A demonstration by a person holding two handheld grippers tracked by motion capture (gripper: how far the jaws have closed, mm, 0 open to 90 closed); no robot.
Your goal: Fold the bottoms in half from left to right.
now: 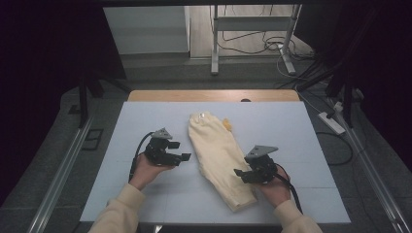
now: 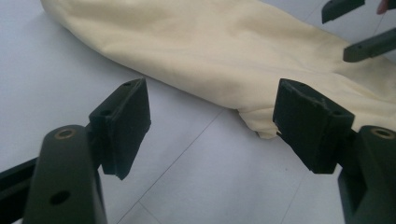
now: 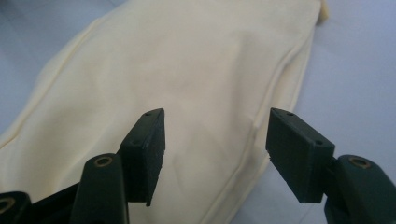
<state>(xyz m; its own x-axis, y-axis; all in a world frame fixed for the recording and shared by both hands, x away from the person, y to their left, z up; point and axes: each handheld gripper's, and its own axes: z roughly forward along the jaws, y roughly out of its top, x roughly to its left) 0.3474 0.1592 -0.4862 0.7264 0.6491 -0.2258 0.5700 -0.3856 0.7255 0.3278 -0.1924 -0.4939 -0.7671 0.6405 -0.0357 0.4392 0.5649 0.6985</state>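
A cream garment [image 1: 218, 155] is seen lying folded lengthwise on the desk [image 1: 145, 116] between the left tool [image 1: 184, 157] and right tool [image 1: 239, 173], both open and empty, while a seam along its edge is shown in the right gripper view.

a pale blue-white table [image 1: 145, 116] carries a folded cream garment [image 1: 218, 155] lying lengthwise down its middle.

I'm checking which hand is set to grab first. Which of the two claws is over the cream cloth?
The right claw: its open jaws hang over the folded cream cloth, while the left claw, also open, sits over bare white table beside it.
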